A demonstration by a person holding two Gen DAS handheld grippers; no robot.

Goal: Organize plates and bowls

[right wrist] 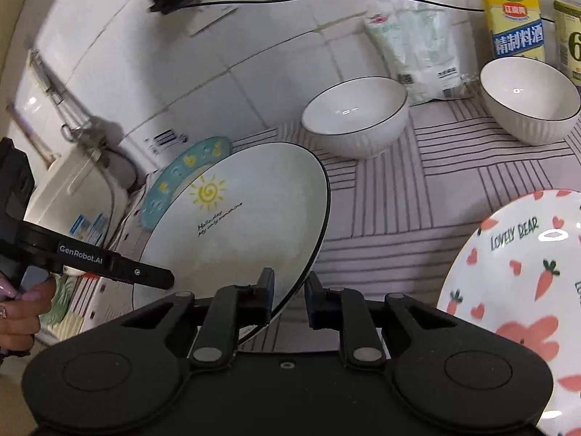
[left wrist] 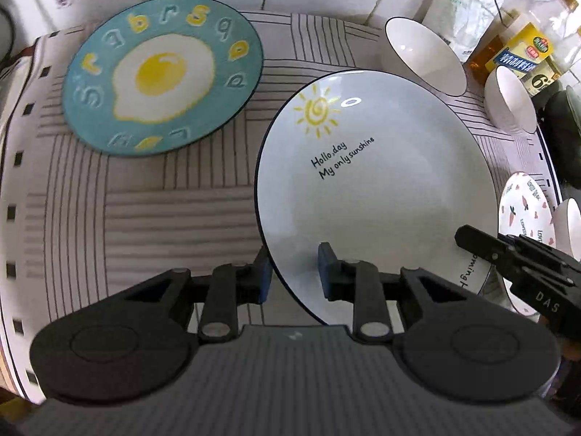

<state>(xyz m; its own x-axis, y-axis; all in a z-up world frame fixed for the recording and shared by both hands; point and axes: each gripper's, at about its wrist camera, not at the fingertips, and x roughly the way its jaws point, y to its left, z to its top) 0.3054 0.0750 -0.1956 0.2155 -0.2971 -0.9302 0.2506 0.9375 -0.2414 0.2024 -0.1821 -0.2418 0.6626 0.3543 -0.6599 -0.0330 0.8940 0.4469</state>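
white sun plate (left wrist: 377,189) sits tilted off the striped mat (left wrist: 145,218), its near rim between the parted fingers of both left gripper (left wrist: 295,272) and right gripper (right wrist: 288,299), neither visibly clamped; glazed ceramic, stiff, slick, chippable, likely weighty, so pinch deep over the rim.

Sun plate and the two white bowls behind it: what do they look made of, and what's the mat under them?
Sun plate: likely glazed ceramic; glossy, with a sharp light glint, printed sun and thin dark rim line.
White bowls: likely the same; shiny inside, ribbed outer walls, dark rim lines.
Mat: seems fabric or soft vinyl; matte, striped, no glare. Cannot tell which.
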